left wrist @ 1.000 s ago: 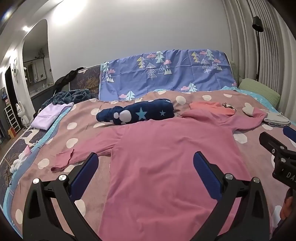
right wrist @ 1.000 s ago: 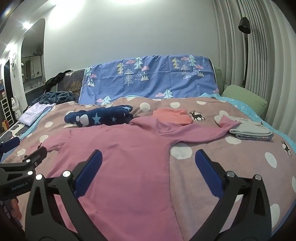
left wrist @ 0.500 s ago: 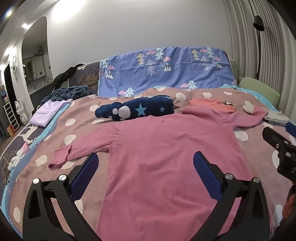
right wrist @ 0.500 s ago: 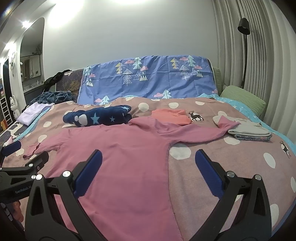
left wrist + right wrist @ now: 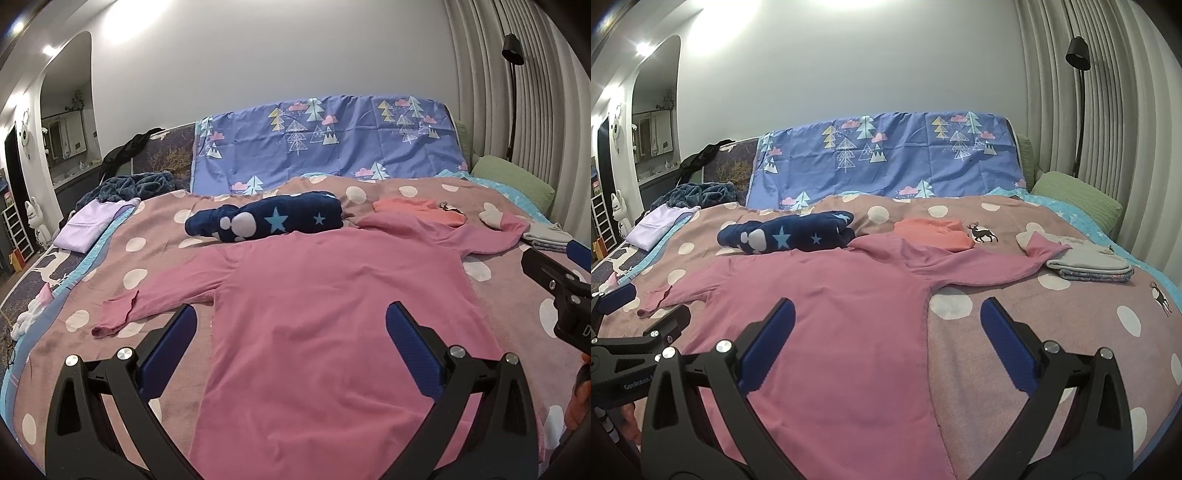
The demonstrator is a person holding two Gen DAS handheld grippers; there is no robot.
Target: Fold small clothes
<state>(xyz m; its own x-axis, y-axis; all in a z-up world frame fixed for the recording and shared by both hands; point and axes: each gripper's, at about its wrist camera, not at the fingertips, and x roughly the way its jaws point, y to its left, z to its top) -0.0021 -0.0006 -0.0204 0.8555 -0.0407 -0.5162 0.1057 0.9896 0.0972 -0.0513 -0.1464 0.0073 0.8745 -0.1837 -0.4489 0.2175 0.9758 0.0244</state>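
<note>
Above the bed, each hand-held gripper hung released, and a one-sided pinch risked bunching the pink shirt.

- The left wrist view looks forward between the spread left tongs, low over the foot of the bed, facing the blue tree-print sheet at its head.
- The right wrist view sits beside it, further right, facing the same way between the right tongs.
- Both hang close above the pink shirt, which fills the foreground.
- Shared: shirt, navy star bundle, orange garment, headboard sheet, floor lamp.
- Each view catches the other tool at its edge.
</note>
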